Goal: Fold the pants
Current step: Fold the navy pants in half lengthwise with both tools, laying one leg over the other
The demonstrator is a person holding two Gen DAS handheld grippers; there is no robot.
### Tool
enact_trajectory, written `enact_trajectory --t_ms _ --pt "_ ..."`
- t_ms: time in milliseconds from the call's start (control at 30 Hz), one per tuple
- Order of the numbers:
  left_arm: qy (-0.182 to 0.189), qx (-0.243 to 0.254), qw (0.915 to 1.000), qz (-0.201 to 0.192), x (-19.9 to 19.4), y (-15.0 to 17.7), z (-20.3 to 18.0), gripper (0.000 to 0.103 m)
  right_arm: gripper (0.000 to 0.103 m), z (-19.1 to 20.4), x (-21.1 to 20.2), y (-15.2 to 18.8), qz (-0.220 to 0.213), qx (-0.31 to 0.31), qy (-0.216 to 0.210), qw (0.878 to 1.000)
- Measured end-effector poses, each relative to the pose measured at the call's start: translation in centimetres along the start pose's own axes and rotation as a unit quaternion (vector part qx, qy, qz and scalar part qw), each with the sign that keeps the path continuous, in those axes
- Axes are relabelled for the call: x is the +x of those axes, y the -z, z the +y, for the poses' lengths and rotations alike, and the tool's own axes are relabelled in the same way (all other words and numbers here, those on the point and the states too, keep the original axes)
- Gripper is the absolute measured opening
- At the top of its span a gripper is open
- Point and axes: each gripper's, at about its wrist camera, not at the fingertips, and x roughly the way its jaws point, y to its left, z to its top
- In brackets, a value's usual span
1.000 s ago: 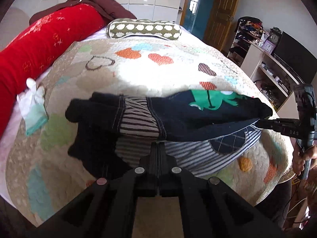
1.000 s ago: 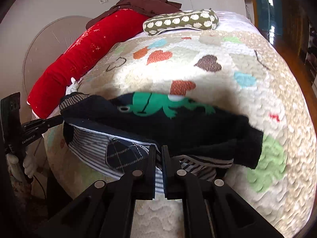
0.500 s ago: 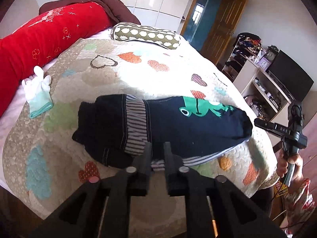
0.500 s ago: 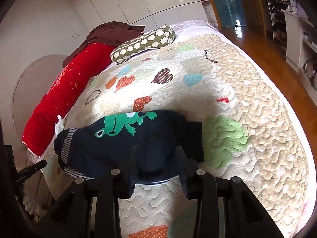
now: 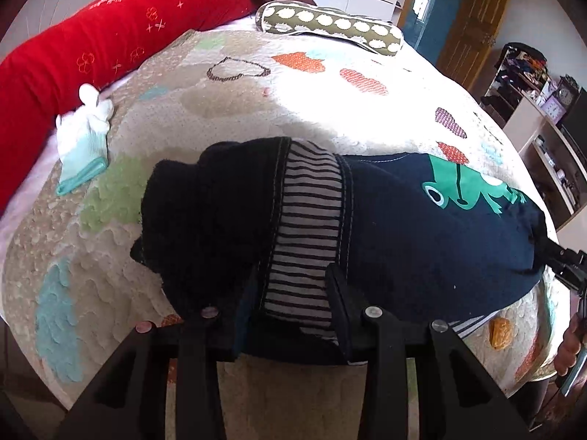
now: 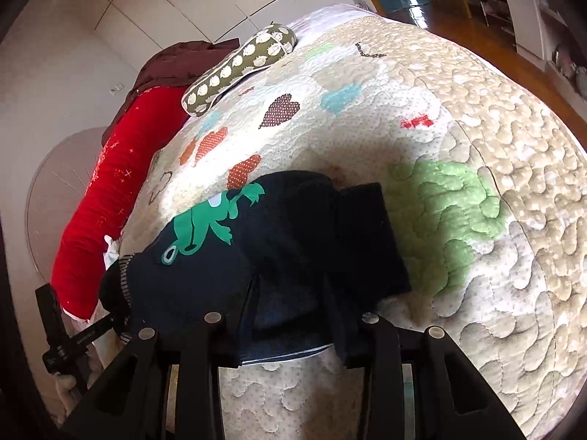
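The pants (image 5: pixel 385 227) are lying on the quilt (image 5: pixel 227 117), already doubled lengthwise w/ the green frog patch (image 5: pixel 469 189) facing up — so one fold looks done imo. Left gripper (image 5: pixel 291 293) sits at the near edge of the pants w/ jaws spread apart, straddling the striped cuff (image 5: pixel 308 227) but not pinching it. Right gripper (image 6: pixel 290 308) is also spread wide over the near edge of the pants, nothing clamped. Prob both are lining up for a fresh grab to fold crosswise. The white sock (image 5: pixel 82 139) lies well left of the pants, the red bolster (image 5: pixel 110 36) beyond that, and the dotted pillow (image 5: pixel 330 29) far behind the pants — none of it's in the way.
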Motion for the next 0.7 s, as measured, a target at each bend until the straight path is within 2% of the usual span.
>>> enact_trajectory --t_ms 100,233,400,700 --pt "-0.028 0.044 0.9983 -0.027 -1.6 0.0 -1.9 0.037 0.048 0.1 -1.6 0.5 -0.025 0.002 -0.002 1.000" --pt "-0.041 0.089 0.9941 -0.046 -2.8 -0.3 -4.4 0.041 0.048 -0.4 -2.8 1.4 -0.043 0.012 0.001 0.999" --pt "-0.035 0.129 0.9900 -0.045 -2.8 -1.4 -7.7 0.042 0.051 -1.0 -4.1 2.2 -0.063 0.010 0.025 0.998" --pt "-0.010 0.169 0.9853 -0.025 -1.3 -3.6 -13.6 0.044 0.058 -2.7 -5.5 2.6 -0.082 0.025 0.017 0.996"
